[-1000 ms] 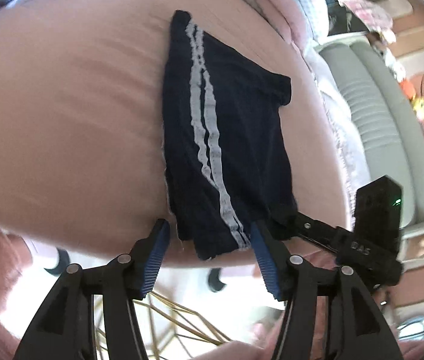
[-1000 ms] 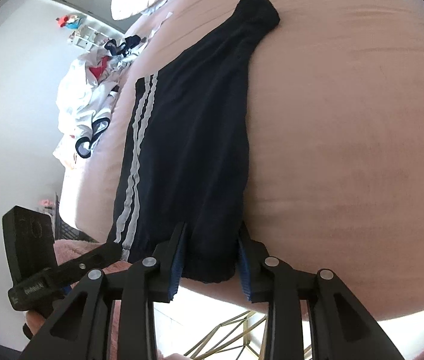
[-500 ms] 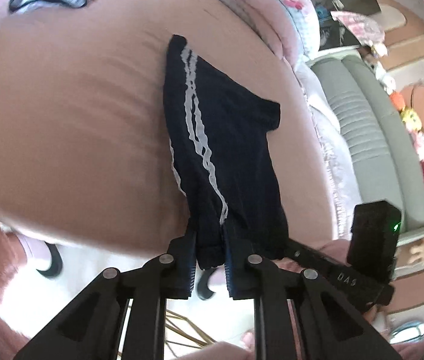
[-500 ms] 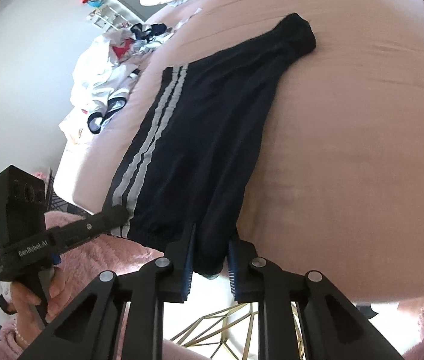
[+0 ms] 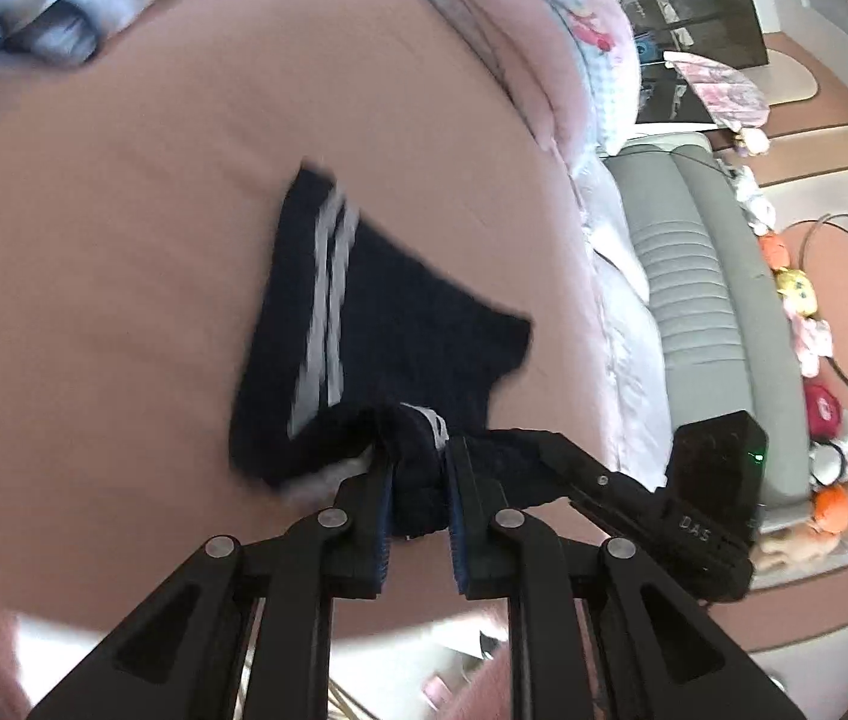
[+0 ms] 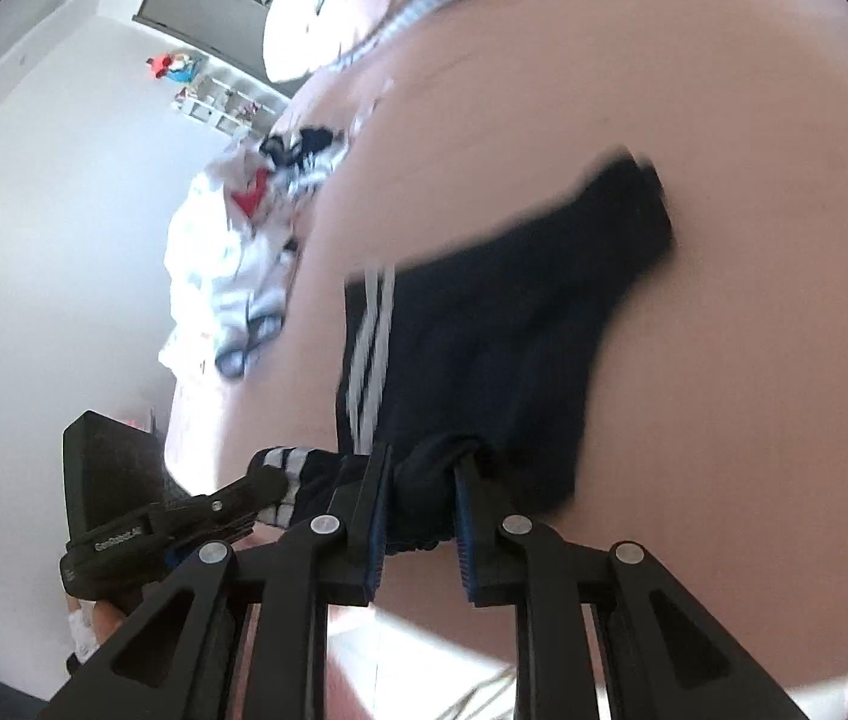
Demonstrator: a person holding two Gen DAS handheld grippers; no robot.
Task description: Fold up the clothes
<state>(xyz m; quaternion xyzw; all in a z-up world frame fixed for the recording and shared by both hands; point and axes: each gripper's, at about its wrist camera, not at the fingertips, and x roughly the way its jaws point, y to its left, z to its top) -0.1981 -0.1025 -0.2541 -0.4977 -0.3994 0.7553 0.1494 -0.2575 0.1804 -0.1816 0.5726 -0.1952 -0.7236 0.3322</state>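
Navy shorts (image 5: 400,324) with white side stripes lie on the pink bedsheet (image 5: 94,252). Left gripper (image 5: 418,480) is pinched narrow on the near hem at 6 o'clock, right gripper (image 6: 421,483) likewise pinched on the hem. Heap of white clothes (image 6: 226,264) sits at 10 o'clock.

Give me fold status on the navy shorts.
Done: both near corners gripped. In hand: left gripper and right gripper are shut on the navy shorts, near edge raised off the pink bed. Left: carry it over, lay down, release.
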